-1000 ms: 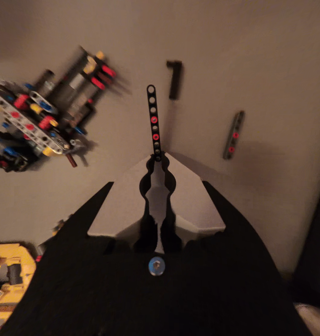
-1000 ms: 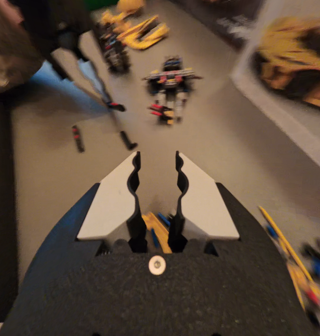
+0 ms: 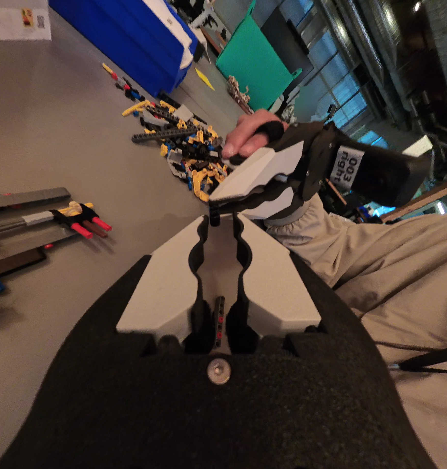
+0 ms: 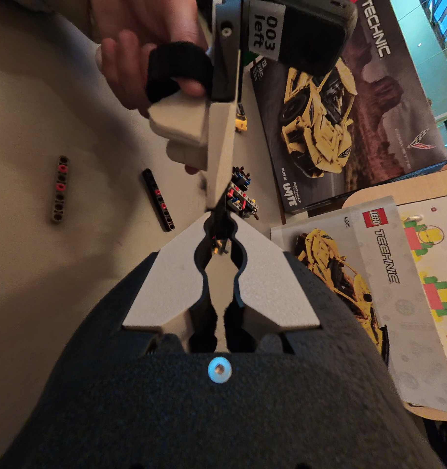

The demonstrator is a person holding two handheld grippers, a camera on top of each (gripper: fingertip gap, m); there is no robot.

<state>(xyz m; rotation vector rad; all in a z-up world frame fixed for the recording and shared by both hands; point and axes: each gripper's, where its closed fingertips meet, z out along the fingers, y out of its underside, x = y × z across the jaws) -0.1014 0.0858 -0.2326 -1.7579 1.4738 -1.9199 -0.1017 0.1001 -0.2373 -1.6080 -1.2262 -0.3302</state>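
My left gripper [image 3: 221, 217] is open, its jaws a finger's width apart and empty. My right gripper [image 4: 218, 217] is shut on a small black piece [image 4: 219, 225]. It reaches in from the right in the left wrist view [image 3: 213, 206], holding the black piece [image 3: 214, 218] between my left fingertips, close to the left one. In the right wrist view the left gripper [image 4: 213, 203] comes down from above and its tip meets the piece. A black beam with red pins [image 4: 157, 200] and a grey beam with red pins [image 4: 60, 189] lie on the table [image 4: 39, 253].
A pile of yellow and black parts [image 3: 192, 152] lies beyond the grippers, before a blue bin [image 3: 131, 38]. A part-built assembly [image 3: 39, 223] is at left. A small assembly [image 4: 242, 198], a set box [image 4: 344, 114] and a booklet [image 4: 356, 279] are at right. Both grippers' tips are close together, under 4 cm apart.
My left gripper has let go of the black beam, opened and swung toward the right gripper. My right gripper has shut on the small black piece and brought it to the left fingertips.
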